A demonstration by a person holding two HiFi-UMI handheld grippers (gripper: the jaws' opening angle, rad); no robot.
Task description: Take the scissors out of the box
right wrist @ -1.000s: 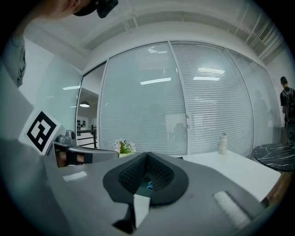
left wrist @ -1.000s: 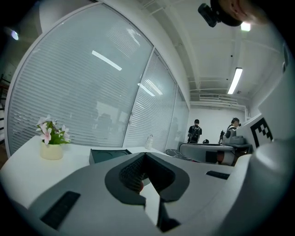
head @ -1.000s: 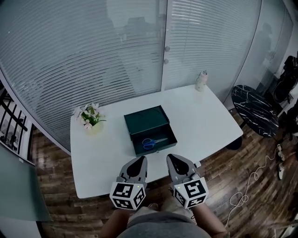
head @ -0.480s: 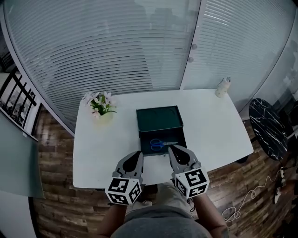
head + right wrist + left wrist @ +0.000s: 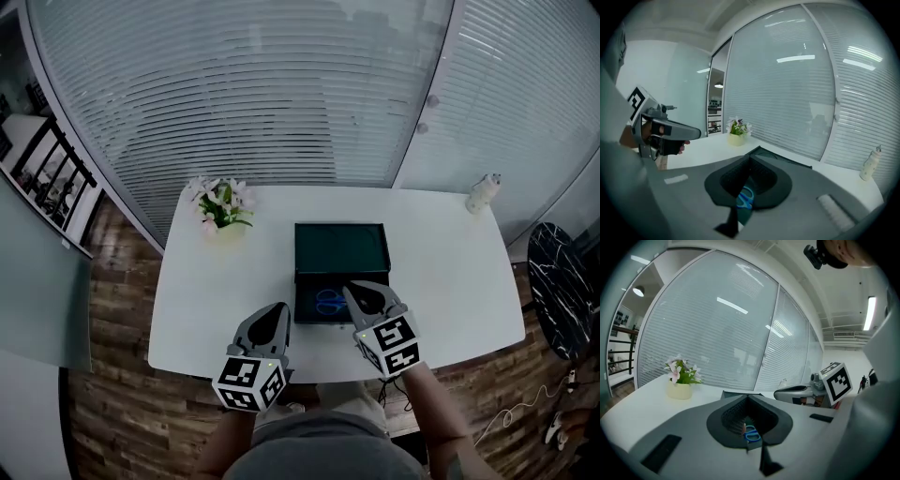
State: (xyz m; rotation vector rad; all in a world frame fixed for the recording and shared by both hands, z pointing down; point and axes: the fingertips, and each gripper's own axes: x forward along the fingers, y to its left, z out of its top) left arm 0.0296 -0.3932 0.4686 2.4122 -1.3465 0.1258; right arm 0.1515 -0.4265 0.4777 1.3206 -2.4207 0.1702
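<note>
A dark green box (image 5: 341, 249) lies open in the middle of the white table (image 5: 206, 300). Blue-handled scissors (image 5: 328, 301) lie in its near tray. My right gripper (image 5: 354, 288) is shut and empty, its tip over the tray's right side, just beside the scissors. My left gripper (image 5: 278, 309) is shut too and hovers over the table just left of the box's near corner. In the left gripper view the scissors (image 5: 752, 433) show through the gap in the shut jaws. They show the same way in the right gripper view, scissors (image 5: 746, 198).
A pot of pink and white flowers (image 5: 223, 208) stands at the table's far left. At the far right corner is a small white bottle (image 5: 482, 193). A black round table (image 5: 562, 291) stands to the right on the wooden floor. Glass walls with blinds run behind the table.
Both grippers have moved forward from the table's near edge. The right one went farther and now reaches over the box tray by the scissors. Both stayed shut.
</note>
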